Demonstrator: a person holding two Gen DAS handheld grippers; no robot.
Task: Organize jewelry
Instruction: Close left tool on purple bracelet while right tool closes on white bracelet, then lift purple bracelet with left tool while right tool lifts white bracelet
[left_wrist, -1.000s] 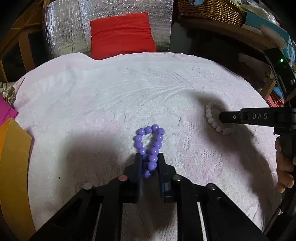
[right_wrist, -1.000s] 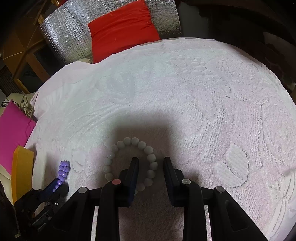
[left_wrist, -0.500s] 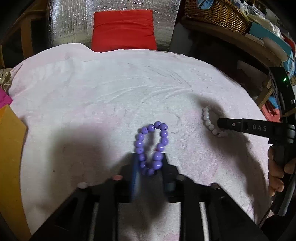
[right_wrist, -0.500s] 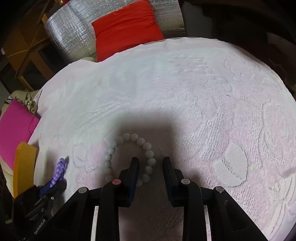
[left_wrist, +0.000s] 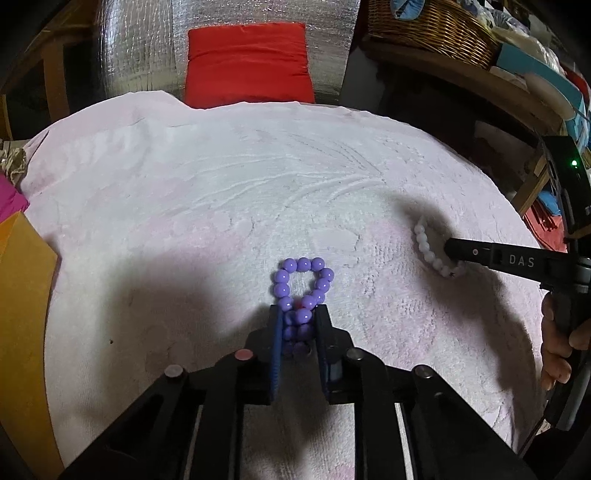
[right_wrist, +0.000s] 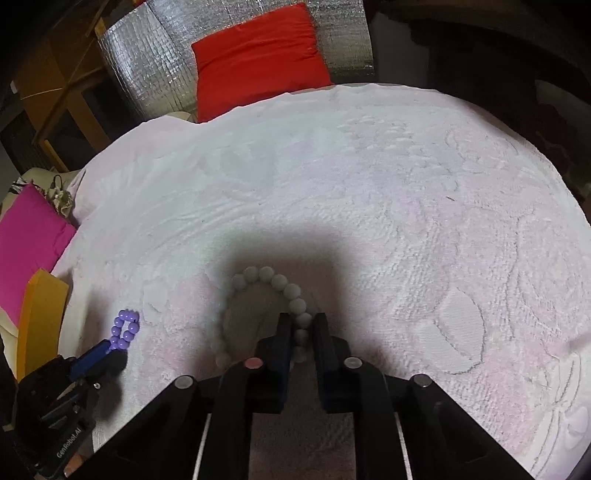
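Observation:
A purple bead bracelet (left_wrist: 303, 264) lies on the pale pink towel (left_wrist: 258, 184). Its near end is squeezed between the pads of my left gripper (left_wrist: 299, 310), whose jaws are closing on it. Off to the right lies a white bead bracelet (left_wrist: 424, 247), with my right gripper (left_wrist: 452, 247) at its near side. In the right wrist view the white bracelet (right_wrist: 266, 273) curves away from my right gripper (right_wrist: 301, 317), whose jaws are closing with the strand's right side pinched between the pads. At lower left there, my left gripper (right_wrist: 110, 350) holds the purple bracelet (right_wrist: 127, 315).
A red cushion (left_wrist: 247, 62) leans on a silver foil panel (left_wrist: 140, 55) behind the towel. A wicker basket (left_wrist: 428, 26) and shelf clutter sit at the back right. An orange board (left_wrist: 22, 295) and a magenta cushion (right_wrist: 29, 240) lie left. A person's hand (left_wrist: 557, 339) grips the right tool.
My left jaws loosened around the purple bracelet, then narrowed on its near end again. My right jaws came together on the white bracelet's right side. Neither hand shifted much.

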